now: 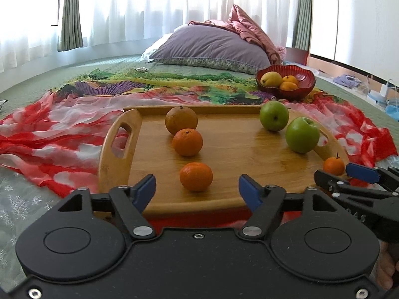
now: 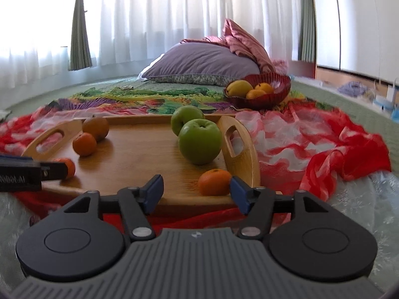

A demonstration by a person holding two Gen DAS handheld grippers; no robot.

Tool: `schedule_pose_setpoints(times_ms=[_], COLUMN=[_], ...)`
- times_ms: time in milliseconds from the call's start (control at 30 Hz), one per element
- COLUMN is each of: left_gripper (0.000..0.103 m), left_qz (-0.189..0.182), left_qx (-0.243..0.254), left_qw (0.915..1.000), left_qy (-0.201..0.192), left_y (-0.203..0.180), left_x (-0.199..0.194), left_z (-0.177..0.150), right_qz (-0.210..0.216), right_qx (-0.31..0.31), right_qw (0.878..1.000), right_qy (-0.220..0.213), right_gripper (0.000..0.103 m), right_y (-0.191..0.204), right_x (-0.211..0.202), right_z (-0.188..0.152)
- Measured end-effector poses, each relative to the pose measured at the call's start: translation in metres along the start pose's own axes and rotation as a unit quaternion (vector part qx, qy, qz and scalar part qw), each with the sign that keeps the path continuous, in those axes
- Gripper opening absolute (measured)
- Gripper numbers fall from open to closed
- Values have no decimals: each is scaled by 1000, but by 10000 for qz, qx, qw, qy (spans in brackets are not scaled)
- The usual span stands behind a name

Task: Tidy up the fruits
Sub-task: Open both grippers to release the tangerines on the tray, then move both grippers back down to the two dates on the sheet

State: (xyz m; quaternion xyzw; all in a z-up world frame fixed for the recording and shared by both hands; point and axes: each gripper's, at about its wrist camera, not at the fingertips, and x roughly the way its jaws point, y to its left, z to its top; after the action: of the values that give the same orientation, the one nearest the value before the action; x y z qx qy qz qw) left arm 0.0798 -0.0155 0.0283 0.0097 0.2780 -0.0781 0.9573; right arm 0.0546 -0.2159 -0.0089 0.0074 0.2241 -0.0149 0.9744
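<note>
Left wrist view: the wooden tray (image 1: 224,194) lies on a red patterned scarf (image 1: 37,129) spread over the bed, probably so the fruit has a flat, firm base. On the tray, a dull orange (image 1: 181,119), a bright orange (image 1: 187,142) and a near mandarin (image 1: 196,176) form a loose column on its left; two green apples (image 1: 274,115) (image 1: 302,134) sit on its right (sorting by kind appears under way). A small mandarin (image 1: 334,165) sits at the tray's right near corner. The red bowl (image 1: 286,92) beyond holds more fruit. The left gripper (image 1: 197,189) hangs level at the tray's near edge, jaws wide apart and empty, the near mandarin just ahead between them.

Right wrist view: the right gripper (image 2: 197,190) is likewise spread and holding nothing, low and level. The small mandarin (image 2: 215,182) sits just beside its right finger (image 2: 239,194); contact cannot be judged. The approach looks off-centre, so the gripper would need shifting rightward before closing.
</note>
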Motion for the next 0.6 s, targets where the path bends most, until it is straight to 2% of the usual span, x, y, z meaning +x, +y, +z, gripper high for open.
schedule_pose_setpoints(times_ms=[200, 433, 533, 600], left_gripper=[80, 81, 76, 66], left_qz=[-31, -131, -175, -228], left_qx=[90, 147, 226, 225], left_qw=[10000, 9997, 9994, 9992], left_qy=[24, 153, 180, 218], left_y=[0, 2, 2, 2], left_x=[-17, -30, -34, -35], left_z=[-12, -27, -31, -32], right_qz=[22, 227, 352, 444], right_qx=[-257, -427, -542, -583], right_qw=[9996, 9986, 9976, 9970], right_qy=[-85, -206, -247, -257], right_gripper=[75, 75, 75, 75], right_y=[8, 14, 19, 21], right_x=[-12, -27, -33, -36], right_z=[-6, -12, -15, -17])
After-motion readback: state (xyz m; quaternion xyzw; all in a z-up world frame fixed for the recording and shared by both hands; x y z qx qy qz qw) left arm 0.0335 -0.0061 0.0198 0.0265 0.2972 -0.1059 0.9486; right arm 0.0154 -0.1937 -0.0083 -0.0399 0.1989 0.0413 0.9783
